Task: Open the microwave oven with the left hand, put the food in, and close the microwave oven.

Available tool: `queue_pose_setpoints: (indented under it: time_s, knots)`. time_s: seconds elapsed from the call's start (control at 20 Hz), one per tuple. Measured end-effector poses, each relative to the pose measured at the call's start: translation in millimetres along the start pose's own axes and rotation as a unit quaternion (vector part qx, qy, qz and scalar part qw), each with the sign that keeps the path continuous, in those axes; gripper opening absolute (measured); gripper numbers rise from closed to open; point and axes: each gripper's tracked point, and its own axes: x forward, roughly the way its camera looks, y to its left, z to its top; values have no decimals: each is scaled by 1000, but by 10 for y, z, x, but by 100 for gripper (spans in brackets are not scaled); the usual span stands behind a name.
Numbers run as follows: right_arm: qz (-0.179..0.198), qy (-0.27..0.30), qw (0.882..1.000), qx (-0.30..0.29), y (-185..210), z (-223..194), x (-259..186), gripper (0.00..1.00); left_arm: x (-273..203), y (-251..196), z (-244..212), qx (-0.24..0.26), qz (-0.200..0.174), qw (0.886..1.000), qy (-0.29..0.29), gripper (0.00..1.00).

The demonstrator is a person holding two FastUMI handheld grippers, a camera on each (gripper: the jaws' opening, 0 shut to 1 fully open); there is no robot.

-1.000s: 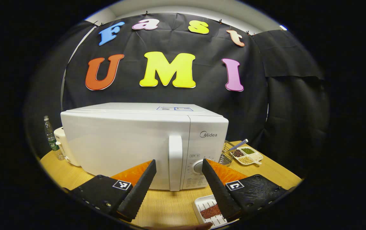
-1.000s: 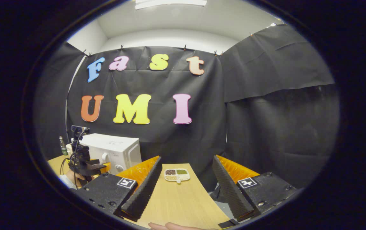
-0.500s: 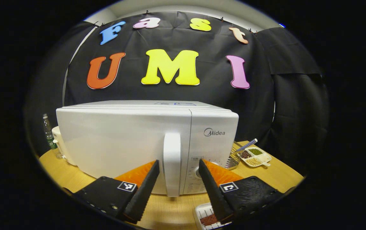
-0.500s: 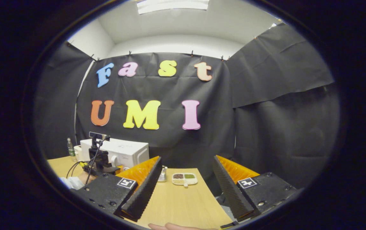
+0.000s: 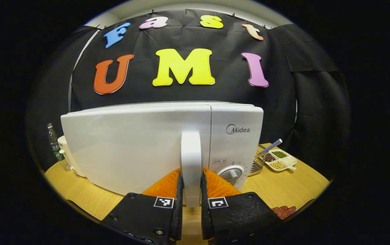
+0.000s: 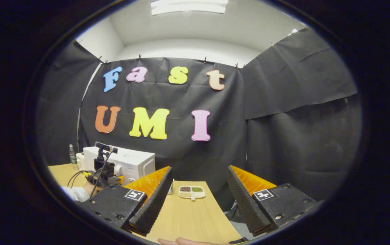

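Jaws of my left gripper [image 5: 190,199] clamp the door handle [image 5: 190,163] at lower centre, ready to pull the microwave [image 5: 140,143] open. Right gripper [image 6: 198,200] waits spread above the bench [image 6: 191,217]; food [image 5: 283,211] lower right.

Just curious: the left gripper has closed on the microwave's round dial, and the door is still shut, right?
Not the dial. In the left gripper view, the left gripper is closed on the door handle; the dial sits untouched beside it. The microwave door is shut.
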Motion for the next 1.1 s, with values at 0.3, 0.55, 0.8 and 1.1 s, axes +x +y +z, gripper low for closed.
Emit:
queue_pose_setpoints:
  time_s: [0.3, 0.55, 0.8, 1.1]
  knots:
    - [-11, -18, 1000, -17, -112, 145, -117, 92, -41, 14, 42, -33, 13, 999, -11, 15]
    - [9, -7, 1000, -11, -74, 85, -173, 92, -124, 8, -20, -19, 0, 1000, -8, 16]
    - [38, 32, 999, -3, 7, -118, -122, 92, -132, 10, -26, -24, 4, 1000, 6, 16]
    - [29, 34, 999, -3, -72, -141, -111, 100, -526, 32, -80, 3, -24, 1000, -5, 12]
